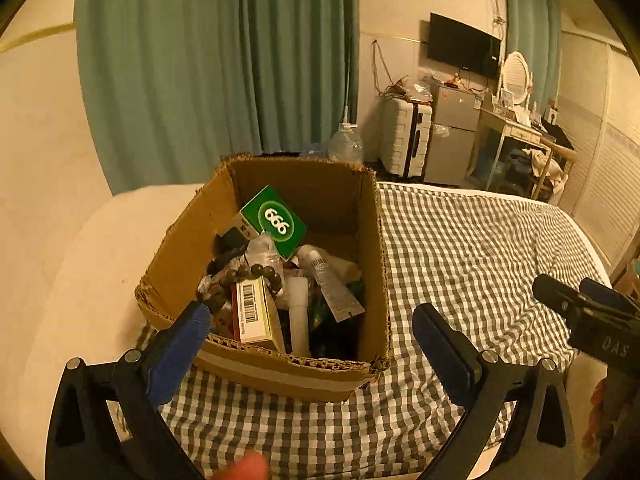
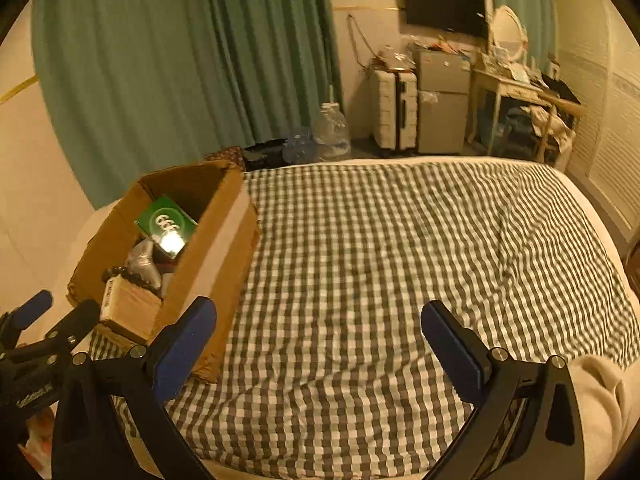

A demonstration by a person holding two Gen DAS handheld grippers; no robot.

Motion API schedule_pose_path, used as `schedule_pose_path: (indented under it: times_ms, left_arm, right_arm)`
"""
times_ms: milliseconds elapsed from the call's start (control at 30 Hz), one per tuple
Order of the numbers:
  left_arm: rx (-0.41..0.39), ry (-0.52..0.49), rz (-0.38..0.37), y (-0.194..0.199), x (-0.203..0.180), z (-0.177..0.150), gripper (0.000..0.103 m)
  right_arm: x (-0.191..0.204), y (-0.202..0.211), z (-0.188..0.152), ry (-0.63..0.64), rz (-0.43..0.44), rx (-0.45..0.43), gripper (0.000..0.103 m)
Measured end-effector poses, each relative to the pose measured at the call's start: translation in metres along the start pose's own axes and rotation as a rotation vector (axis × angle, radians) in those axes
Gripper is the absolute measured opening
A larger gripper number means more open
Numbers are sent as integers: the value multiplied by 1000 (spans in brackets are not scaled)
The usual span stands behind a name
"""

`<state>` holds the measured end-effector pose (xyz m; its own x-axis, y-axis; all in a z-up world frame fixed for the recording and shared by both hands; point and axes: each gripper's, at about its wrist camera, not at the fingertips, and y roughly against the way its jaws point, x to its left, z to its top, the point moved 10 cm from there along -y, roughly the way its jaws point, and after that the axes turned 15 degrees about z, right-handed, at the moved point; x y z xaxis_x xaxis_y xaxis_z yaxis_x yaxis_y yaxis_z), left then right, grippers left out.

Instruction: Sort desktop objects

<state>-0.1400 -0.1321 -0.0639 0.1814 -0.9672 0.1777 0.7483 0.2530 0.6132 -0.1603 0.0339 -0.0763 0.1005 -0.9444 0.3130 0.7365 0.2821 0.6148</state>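
Blue pads line the two fingers of my left gripper (image 1: pixel 312 320), which are spread wide with nothing between them, hovering just in front of the near rim of one cardboard box (image 1: pixel 372 264). My right gripper (image 2: pixel 320 320) is likewise released and empty, held over bare checked bedspread (image 2: pixel 380 260), with the box off to its left.

Nearest inside the box, one carton with a barcode label (image 1: pixel 252 312) stands against the near wall. One string of dark beads (image 1: pixel 256 272) drapes across its top. Just right of it stands one white cylinder (image 1: pixel 299 312), then one squeeze tube with a flat crimped end (image 1: pixel 334 288) leaning toward the right wall. Farther back lies one clear bottle (image 1: pixel 266 250), partly hidden, and behind it one green box marked with white digits (image 1: pixel 276 220) tilted against the rear wall. Other small things sit under these; I cannot count them.

Beyond the box the bedspread shows no loose item in either view. So the desktop objects lie gathered in the box. That fits two stages: everything already collected, or a full box waiting to be unpacked and sorted. I cannot tell which from here, so I name no next move beyond noting that both claws are free.

Beyond the bed stand green curtains (image 2: pixel 180 60), one suitcase (image 2: pixel 394 112) and one wall-mounted screen (image 2: pixel 444 6).
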Motion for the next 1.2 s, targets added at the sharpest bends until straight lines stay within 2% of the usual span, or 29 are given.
schedule_pose_path:
  times_ms: [167, 400, 567, 900, 1000, 1133, 1200]
  left_arm:
    - [16, -3, -24, 0, -5, -4, 103]
    - [40, -20, -5, -7, -12, -14, 103]
    - [26, -34, -6, -3, -15, -13, 103]
    - [35, -34, 1, -9, -12, -15, 103]
    - [33, -37, 28, -9, -11, -15, 103]
    - [26, -29, 18, -9, -10, -17, 103]
    - [0, -24, 58, -8, -5, -16, 103]
  right_arm:
    - [-3, 1, -2, -3, -1, 3, 103]
    - [7, -4, -8, 59, -16, 19, 103]
    - [6, -3, -10, 89, -38, 17, 103]
    - [7, -8, -16, 103, -58, 36, 103]
    - [9, -8, -15, 110, -56, 35, 103]
    - [11, -11, -17, 122, -65, 44, 103]
    - [13, -11, -17, 129, -71, 38, 103]
